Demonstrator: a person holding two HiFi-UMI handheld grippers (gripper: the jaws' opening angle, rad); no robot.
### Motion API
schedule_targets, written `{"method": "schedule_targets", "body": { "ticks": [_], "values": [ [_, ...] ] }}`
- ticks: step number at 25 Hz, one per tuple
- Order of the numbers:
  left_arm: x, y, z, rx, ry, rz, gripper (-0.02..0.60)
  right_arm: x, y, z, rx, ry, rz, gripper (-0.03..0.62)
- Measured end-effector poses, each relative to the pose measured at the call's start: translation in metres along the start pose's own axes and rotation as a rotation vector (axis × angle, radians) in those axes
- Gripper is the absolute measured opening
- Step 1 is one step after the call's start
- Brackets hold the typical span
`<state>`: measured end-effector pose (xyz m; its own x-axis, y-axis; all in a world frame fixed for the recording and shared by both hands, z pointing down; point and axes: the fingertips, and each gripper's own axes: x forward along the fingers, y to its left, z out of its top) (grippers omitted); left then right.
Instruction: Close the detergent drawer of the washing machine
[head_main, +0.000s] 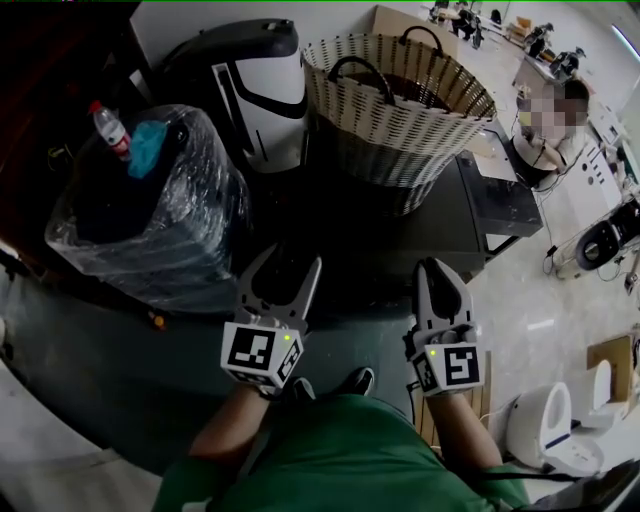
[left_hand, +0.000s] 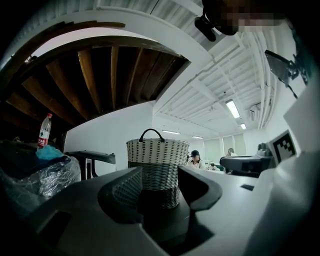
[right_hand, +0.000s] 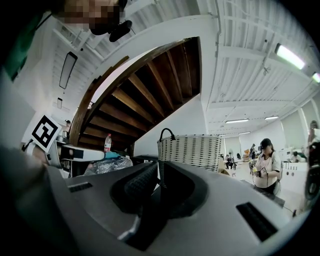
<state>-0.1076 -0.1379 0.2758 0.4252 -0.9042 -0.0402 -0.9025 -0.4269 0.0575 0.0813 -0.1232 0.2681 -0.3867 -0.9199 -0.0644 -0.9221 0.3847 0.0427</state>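
A dark grey machine (head_main: 480, 205) stands ahead of me, with a woven basket (head_main: 395, 105) on its top. I cannot make out a detergent drawer in any view. My left gripper (head_main: 285, 272) is level before the machine's shadowed front, open and empty. In the left gripper view that gripper (left_hand: 157, 176) frames the basket (left_hand: 156, 167) between its jaws, well short of it. My right gripper (head_main: 441, 272) is beside it on the right, shut with nothing between its jaws. Its own view shows the right gripper (right_hand: 159, 169) with the pads all but meeting and the basket (right_hand: 192, 150) beyond.
A plastic-wrapped dark bundle (head_main: 150, 215) at left carries a water bottle (head_main: 110, 128) and a blue cloth (head_main: 148, 147). A black-and-white appliance (head_main: 255, 85) stands behind. A person (head_main: 548, 120) sits at far right. A white device (head_main: 545, 425) and cardboard (head_main: 612, 362) lie on the floor.
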Motion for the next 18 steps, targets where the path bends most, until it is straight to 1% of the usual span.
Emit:
{"method": "schedule_targets", "body": {
  "ticks": [4,11,18],
  "values": [
    [-0.0006,0.0031,-0.0048,-0.024,0.014,0.01,0.232,0.0006,0.0034,0.0,-0.009,0.007,0.012,0.046],
    [-0.0006,0.0065,-0.0048,-0.022,0.001,0.014,0.229,0.0025,0.0058,0.0009,-0.013,0.022,0.012,0.043],
    [0.0003,0.0075,-0.011,-0.036,0.018,0.009,0.229,0.0039,0.007,0.0004,-0.022,0.027,0.011,0.044]
  ]
}}
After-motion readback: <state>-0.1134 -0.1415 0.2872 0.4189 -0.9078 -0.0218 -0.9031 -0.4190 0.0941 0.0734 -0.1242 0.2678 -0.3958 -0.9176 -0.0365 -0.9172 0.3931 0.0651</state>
